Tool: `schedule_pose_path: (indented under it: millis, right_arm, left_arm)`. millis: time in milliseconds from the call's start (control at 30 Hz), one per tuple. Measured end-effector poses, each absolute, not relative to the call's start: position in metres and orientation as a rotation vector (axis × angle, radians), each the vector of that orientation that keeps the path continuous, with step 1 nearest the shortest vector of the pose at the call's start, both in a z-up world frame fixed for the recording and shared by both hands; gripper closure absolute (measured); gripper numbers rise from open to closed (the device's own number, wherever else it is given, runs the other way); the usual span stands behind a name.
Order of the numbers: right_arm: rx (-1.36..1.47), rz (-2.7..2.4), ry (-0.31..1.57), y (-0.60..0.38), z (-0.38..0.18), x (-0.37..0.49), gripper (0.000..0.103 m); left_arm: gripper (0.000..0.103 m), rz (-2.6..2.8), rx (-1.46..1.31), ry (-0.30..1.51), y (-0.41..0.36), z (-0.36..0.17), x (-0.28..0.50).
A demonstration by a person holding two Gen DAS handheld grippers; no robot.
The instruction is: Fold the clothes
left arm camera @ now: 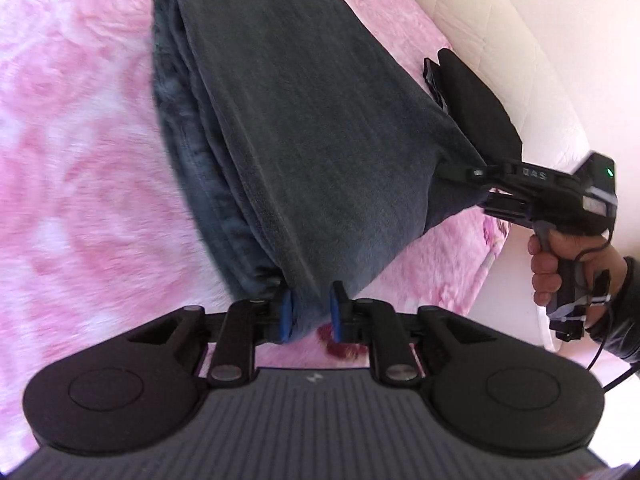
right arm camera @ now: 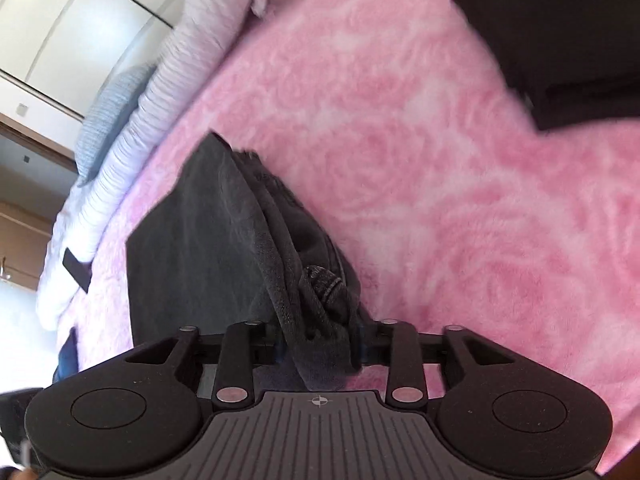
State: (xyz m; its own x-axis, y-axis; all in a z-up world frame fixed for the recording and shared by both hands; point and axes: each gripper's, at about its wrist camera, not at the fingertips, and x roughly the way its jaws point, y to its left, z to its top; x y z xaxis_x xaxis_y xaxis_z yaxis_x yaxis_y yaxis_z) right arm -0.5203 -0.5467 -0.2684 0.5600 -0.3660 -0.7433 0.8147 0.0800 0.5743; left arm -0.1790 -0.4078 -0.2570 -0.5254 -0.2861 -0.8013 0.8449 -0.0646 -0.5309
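both grippers' fingers (left arm camera: 289, 314) clench the grey garment (left arm camera: 304, 120) over pink bedding (left arm camera: 80, 140) (black folded clothes (right arm camera: 560, 40) nearby).

Dark grey folded garment (right arm camera: 224, 240) in right gripper (right arm camera: 320, 350), over pink blanket (right arm camera: 460, 200).

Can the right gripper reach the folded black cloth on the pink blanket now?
Probably not yet. The right gripper is shut on the grey garment, which it holds together with the left gripper. The black cloth lies apart across bare pink blanket, otherwise unobstructed.
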Motion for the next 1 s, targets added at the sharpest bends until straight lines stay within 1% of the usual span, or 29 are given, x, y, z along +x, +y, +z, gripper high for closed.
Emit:
schedule_pose_path:
  millis: [33,67,100,133,233,300,333,400,433,467,600,733,833,1000]
  right_arm:
    - [1.177,-0.946,0.451,-0.541,-0.265,-0.526,0.047]
    - [1.174,-0.962,0.43,-0.534,-0.261,-0.532,0.041]
    - [1.198,-0.985,0.401,-0.524,-0.257,-0.537,0.033]
    - [1.231,-0.992,0.378,-0.515,-0.255,-0.539,0.031]
    - [1.328,-0.997,0.321,-0.494,-0.251,-0.539,0.031]
    - [1.368,-0.991,0.299,-0.487,-0.253,-0.529,0.031]
    - [1.384,-0.987,0.284,-0.484,-0.254,-0.524,0.031]
    - [1.412,-0.987,0.252,-0.479,-0.258,-0.516,0.03]
    - [1.424,-0.991,0.241,-0.476,-0.261,-0.512,0.03]
    - [1.431,-0.999,0.237,-0.471,-0.264,-0.508,0.03]
    - [1.462,-1.033,0.221,-0.453,-0.278,-0.491,0.029]
    - [1.482,-1.108,0.158,-0.437,-0.294,-0.478,0.029]
    - [1.472,-1.151,0.103,-0.434,-0.302,-0.472,0.029]
    - [1.437,-1.164,0.064,-0.441,-0.31,-0.466,0.029]
  left_arm:
    - [0.081,-1.711,0.669,1.336,-0.406,-0.249,-0.172]
    - [0.074,-1.705,0.69,1.295,-0.407,-0.24,-0.164]
    - [0.072,-1.694,0.702,1.253,-0.411,-0.233,-0.156]
    - [0.072,-1.68,0.707,1.208,-0.416,-0.226,-0.148]
    - [0.071,-1.668,0.734,1.061,-0.452,-0.211,-0.13]
    - [0.061,-1.692,0.756,0.959,-0.483,-0.205,-0.122]
    - [0.054,-1.716,0.768,0.911,-0.501,-0.202,-0.119]
    - [0.046,-1.774,0.792,0.811,-0.537,-0.198,-0.116]
    - [0.035,-1.811,0.817,0.787,-0.556,-0.201,-0.116]
    - [0.032,-1.847,0.857,0.777,-0.575,-0.206,-0.117]
    - [0.032,-1.979,1.059,0.688,-0.636,-0.229,-0.128]
    - [0.032,-2.093,1.186,0.717,-0.655,-0.263,-0.14]
    - [0.029,-2.141,1.236,0.718,-0.664,-0.285,-0.147]
    - [0.019,-2.131,1.26,0.779,-0.675,-0.308,-0.15]
